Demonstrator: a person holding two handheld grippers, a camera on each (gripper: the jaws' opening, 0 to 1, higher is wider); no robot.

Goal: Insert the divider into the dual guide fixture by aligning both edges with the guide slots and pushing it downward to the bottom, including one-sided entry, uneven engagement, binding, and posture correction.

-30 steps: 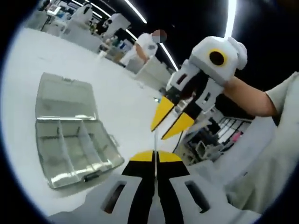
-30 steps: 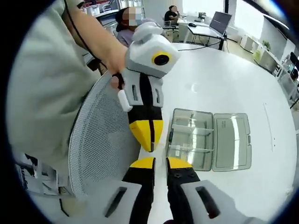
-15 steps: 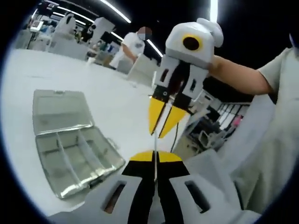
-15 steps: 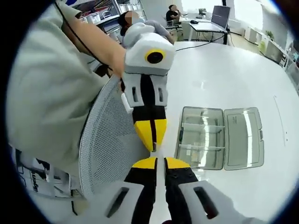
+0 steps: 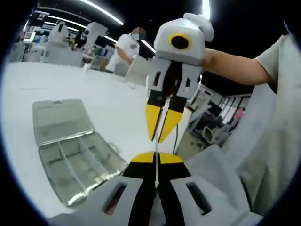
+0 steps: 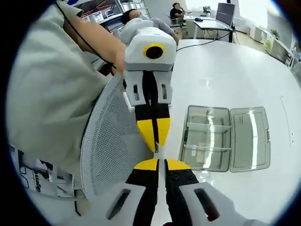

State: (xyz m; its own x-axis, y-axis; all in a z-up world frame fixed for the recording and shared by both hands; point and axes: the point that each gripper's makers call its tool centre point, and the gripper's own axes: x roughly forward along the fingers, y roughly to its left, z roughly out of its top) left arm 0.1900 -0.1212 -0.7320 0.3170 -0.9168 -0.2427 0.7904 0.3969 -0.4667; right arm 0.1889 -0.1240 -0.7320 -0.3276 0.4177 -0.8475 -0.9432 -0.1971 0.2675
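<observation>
table (image 6: 225, 70): white, smooth, broad; it carries one thing in both views.
case (image 6: 225, 138): clear plastic, lying open and flat on the table, lid swung out beside the tray.
tray half (image 5: 80, 165): split into compartments by thin clear walls; in the left gripper view it sits left of the fingers (image 5: 141, 162), near their tips.
lid half (image 5: 56, 121): flat on the table, on the tray's far side from those fingers.
right gripper view: the case lies right of the fingers (image 6: 175, 165), tray nearer, lid farther.
</observation>
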